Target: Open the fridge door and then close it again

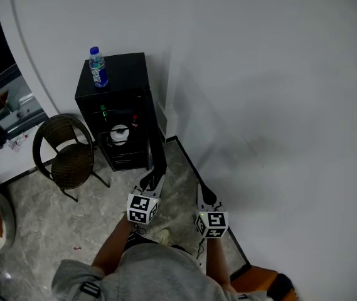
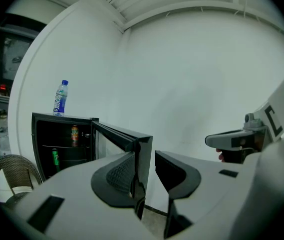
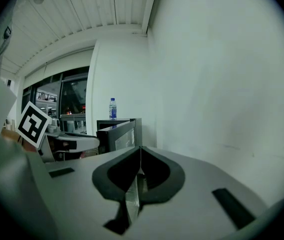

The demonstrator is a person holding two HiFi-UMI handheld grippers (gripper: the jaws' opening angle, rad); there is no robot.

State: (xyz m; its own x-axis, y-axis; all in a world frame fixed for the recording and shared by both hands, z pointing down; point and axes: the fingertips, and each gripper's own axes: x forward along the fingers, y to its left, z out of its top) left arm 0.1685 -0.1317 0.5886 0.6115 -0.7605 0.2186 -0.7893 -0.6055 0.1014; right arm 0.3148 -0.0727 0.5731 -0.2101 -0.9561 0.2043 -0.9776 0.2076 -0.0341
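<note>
A small black fridge [image 1: 117, 86] stands against the white wall with its door [image 1: 156, 149] swung open toward me. Cans show on its shelves [image 2: 62, 144]. My left gripper [image 1: 152, 182] reaches to the door's free edge. In the left gripper view that edge [image 2: 142, 154] stands between the jaws of the left gripper [image 2: 144, 166], which are shut on it. My right gripper [image 1: 202, 196] hangs to the right of the door, near the wall, touching nothing. In the right gripper view its jaws [image 3: 140, 156] are pressed together and hold nothing.
A water bottle [image 1: 97, 68] stands upright on the fridge top. A dark wicker chair [image 1: 65, 155] sits left of the fridge. The curved white wall [image 1: 260, 105] runs close along my right side. The floor is grey stone tile [image 1: 71, 231].
</note>
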